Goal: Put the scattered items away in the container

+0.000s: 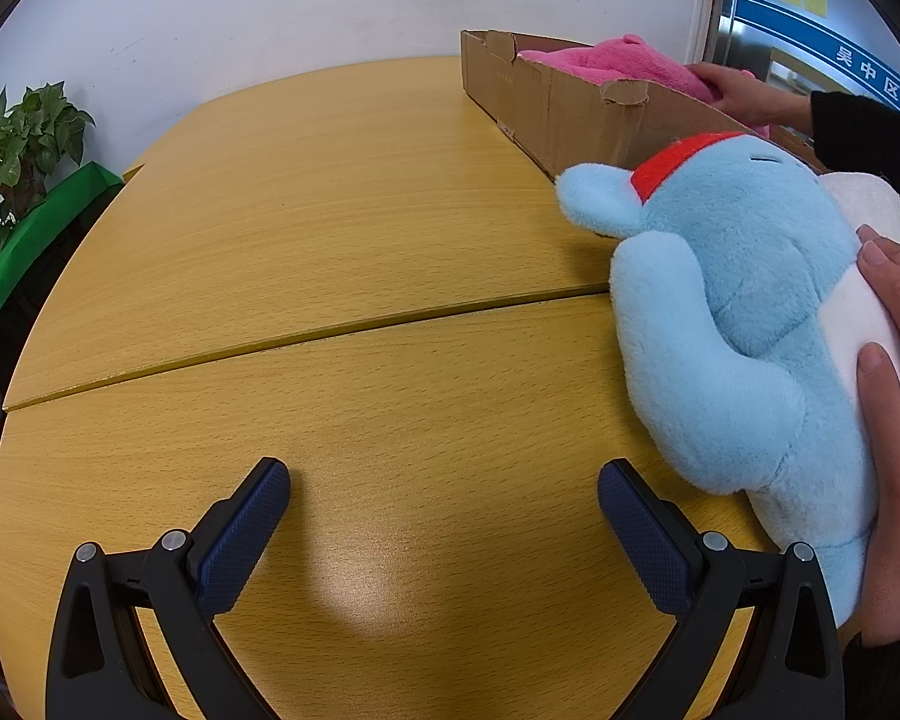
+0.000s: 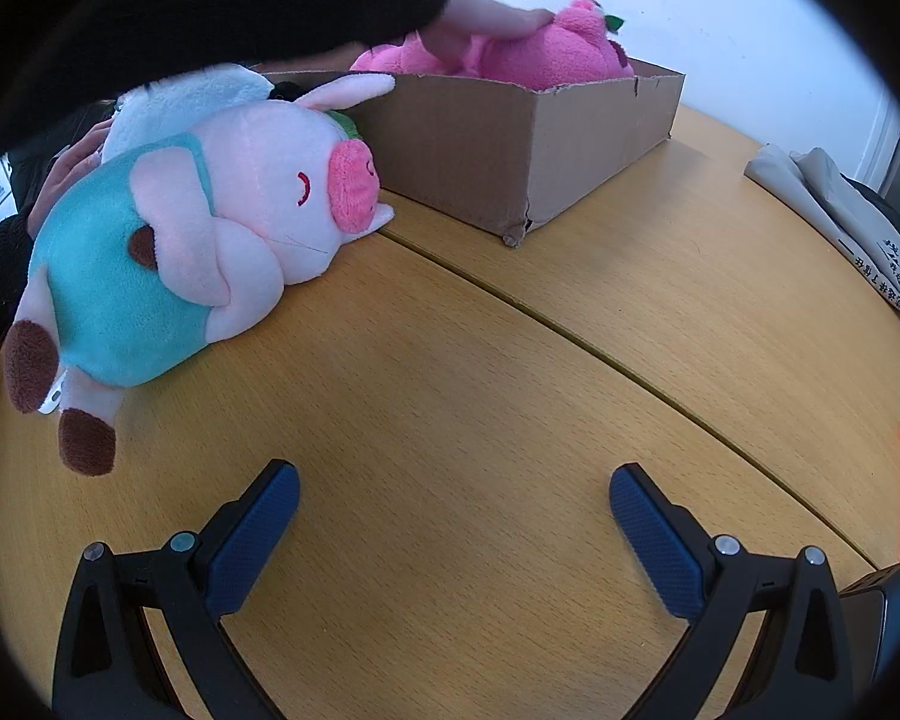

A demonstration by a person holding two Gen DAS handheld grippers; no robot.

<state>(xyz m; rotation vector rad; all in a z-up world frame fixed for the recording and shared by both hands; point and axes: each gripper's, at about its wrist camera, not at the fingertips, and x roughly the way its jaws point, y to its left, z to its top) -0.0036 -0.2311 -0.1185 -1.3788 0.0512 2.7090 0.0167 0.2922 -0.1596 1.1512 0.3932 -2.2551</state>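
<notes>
Two grippers, mine: left gripper (image 1: pixel 444 495) and right gripper (image 2: pixel 455 498), both spread, empty. Blue plush (image 1: pixel 744 324) and pig plush (image 2: pixel 210 228) lie beside cardboard box (image 2: pixel 528 138). Risk: bare hand (image 1: pixel 897 420) gets nipped if I grab now.

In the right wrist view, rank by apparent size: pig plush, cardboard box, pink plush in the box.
1. Pig plush and box: look alike in area; the pig is nearer, so unsure.
2. Pink plush, smallest, partly hidden by the box wall and a hand.
</notes>
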